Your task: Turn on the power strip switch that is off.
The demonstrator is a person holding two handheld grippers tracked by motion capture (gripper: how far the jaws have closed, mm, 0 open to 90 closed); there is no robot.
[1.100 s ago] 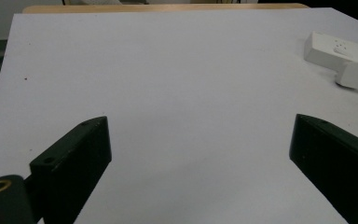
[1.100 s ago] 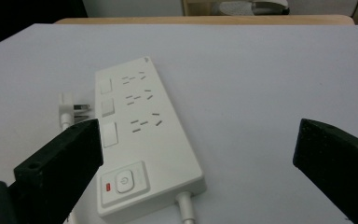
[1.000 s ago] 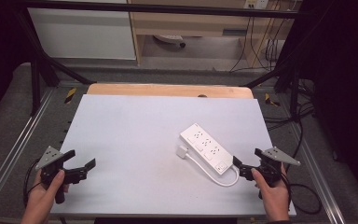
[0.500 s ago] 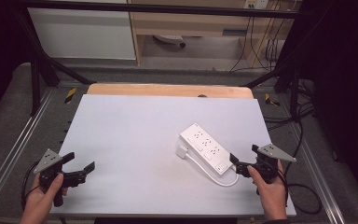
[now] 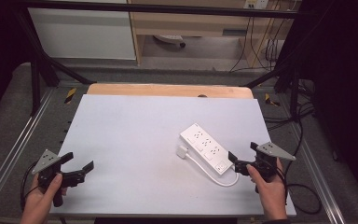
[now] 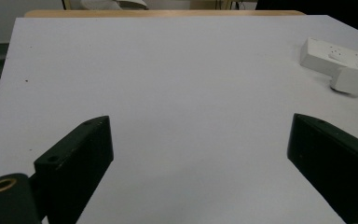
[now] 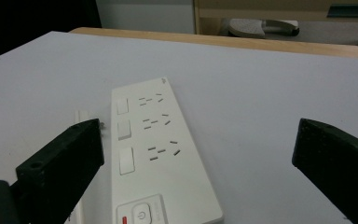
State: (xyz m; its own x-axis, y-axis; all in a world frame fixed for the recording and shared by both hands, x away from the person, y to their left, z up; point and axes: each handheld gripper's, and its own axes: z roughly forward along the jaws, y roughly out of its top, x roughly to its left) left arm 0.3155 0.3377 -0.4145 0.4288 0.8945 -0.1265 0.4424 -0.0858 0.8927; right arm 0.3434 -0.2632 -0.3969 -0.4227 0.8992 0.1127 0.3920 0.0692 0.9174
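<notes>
Right gripper [image 5: 240,155] sits at about 4 o'clock on the table, held in the person's right hand [image 5: 266,186], jaws spread wide with nothing between them. In the right gripper view it's pretty clear: the two black jaws stand far apart and the white power strip [image 7: 158,154] lies just ahead, closer to the left jaw, with three switches, three socket sets and a power button with a red mark at the near end.

Left gripper [image 5: 80,161] is over at 8 o'clock, in the left hand [image 5: 39,200], jaws also wide apart and empty, just bare table [image 6: 177,84] in front of it.

From above, the power strip [image 5: 205,147] lies flat and diagonal right of center, its near end just beside the right gripper's tips. Its white cable [image 5: 212,175] loops off the near end and curls back to the plug [image 5: 183,151], which rests just beside the strip's left edge. A wooden board [image 5: 168,90] runs along the 12 o'clock edge of the table.
</notes>
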